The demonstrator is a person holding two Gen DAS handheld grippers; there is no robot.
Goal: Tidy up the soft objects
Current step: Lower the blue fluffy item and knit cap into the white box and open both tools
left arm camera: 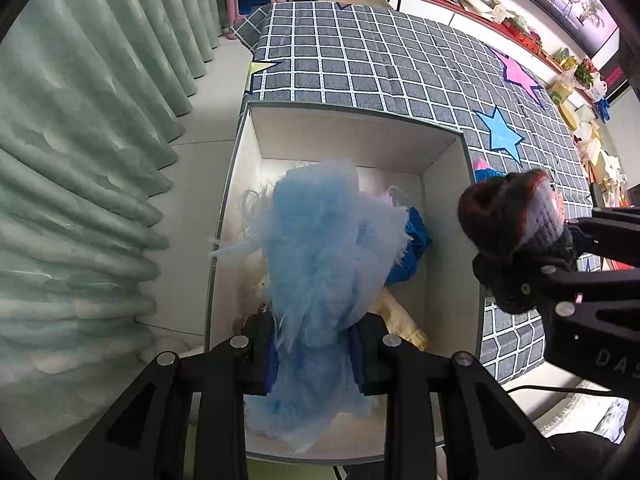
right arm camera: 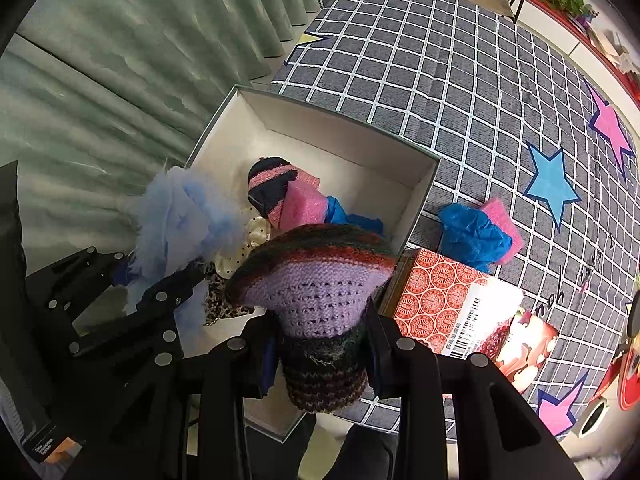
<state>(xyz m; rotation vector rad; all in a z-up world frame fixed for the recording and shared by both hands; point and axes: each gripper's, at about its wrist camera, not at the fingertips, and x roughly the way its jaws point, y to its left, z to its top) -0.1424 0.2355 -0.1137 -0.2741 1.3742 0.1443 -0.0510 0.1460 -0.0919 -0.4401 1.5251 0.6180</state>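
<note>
My left gripper is shut on a fluffy light-blue fabric piece and holds it over the open white box; it also shows in the right wrist view. My right gripper is shut on a knitted hat with purple, red and dark stripes, held at the box's near right edge; the hat also shows in the left wrist view. Inside the box lie a dark-and-pink knitted item, a pink sponge, blue cloth and a dotted cream cloth.
The box stands at the edge of a grey checked bedspread with stars. On it lie a blue cloth with a pink sponge and a red patterned packet. Green curtains hang to the left. Shelves with clutter stand far right.
</note>
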